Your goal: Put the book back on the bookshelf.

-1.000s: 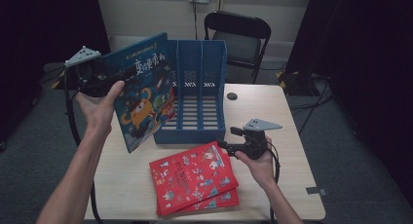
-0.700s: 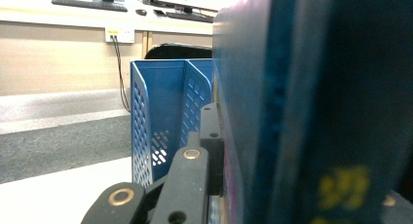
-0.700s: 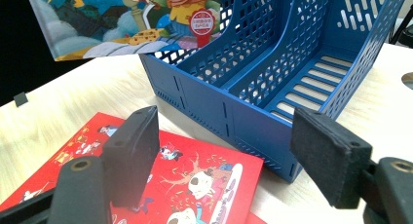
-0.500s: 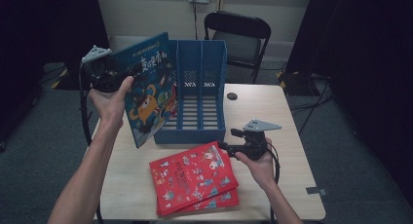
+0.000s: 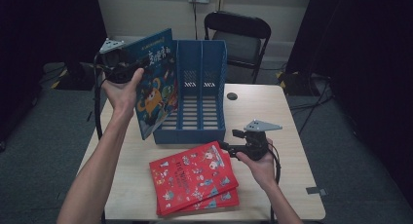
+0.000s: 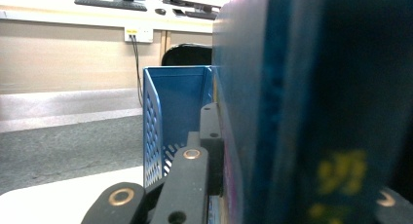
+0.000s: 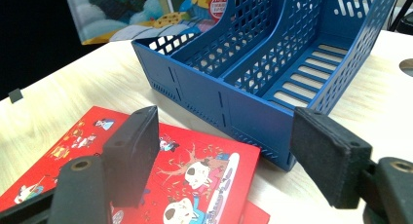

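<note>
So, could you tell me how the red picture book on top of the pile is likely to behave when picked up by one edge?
The red picture book lies flat and looks thin, so it is probably light. Its cover looks glossy, so the pads may slip. It might sag somewhat, unlike the blue book, which stays flat in the left gripper.

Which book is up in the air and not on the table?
The blue picture book, clamped upright in the left gripper. The red picture books lie flat, stacked on the table.

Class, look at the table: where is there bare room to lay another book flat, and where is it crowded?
Bare wood lies right of the blue file rack, around the small dark hole, and along the table's right edge. The front middle is crowded by red books; the right claw sits beside them.
</note>
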{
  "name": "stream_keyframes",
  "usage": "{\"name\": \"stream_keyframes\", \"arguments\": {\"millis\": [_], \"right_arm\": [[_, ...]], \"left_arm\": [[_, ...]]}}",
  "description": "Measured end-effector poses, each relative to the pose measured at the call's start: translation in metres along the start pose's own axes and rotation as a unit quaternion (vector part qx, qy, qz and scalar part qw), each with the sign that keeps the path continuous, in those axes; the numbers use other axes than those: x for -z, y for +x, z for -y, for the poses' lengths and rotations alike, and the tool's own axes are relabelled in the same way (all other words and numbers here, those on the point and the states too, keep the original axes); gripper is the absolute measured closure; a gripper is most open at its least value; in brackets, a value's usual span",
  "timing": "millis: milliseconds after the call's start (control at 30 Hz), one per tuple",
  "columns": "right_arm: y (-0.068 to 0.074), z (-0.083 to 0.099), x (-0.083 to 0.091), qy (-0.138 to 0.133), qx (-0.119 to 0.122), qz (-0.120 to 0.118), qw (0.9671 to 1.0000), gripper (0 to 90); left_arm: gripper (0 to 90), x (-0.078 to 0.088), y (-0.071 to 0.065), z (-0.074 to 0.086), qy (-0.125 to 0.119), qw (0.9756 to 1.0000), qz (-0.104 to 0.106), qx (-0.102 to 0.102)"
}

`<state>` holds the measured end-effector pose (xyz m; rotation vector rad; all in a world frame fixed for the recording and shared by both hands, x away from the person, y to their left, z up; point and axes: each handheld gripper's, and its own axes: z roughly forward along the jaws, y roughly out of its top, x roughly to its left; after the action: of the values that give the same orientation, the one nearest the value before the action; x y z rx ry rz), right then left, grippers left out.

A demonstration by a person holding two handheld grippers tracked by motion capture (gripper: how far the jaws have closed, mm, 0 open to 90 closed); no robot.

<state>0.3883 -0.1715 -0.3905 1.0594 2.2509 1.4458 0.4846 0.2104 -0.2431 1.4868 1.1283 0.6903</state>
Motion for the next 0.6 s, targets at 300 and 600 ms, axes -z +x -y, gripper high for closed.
{"name": "stream_keyframes", "arguments": {"millis": [300,600], "right_arm": [[-0.007,0.008,0.004,0.009,-0.01,0.002,0.9999,26.2],[-0.008,0.011,0.0,0.02,-0.008,0.0,0.9998,26.1]], "left_arm": [[83.5,-0.022,-0.007,0.0,-0.014,0.9996,-0.018,-0.014],[83.5,-0.037,-0.006,0.002,-0.028,0.9989,-0.032,-0.018]]}}
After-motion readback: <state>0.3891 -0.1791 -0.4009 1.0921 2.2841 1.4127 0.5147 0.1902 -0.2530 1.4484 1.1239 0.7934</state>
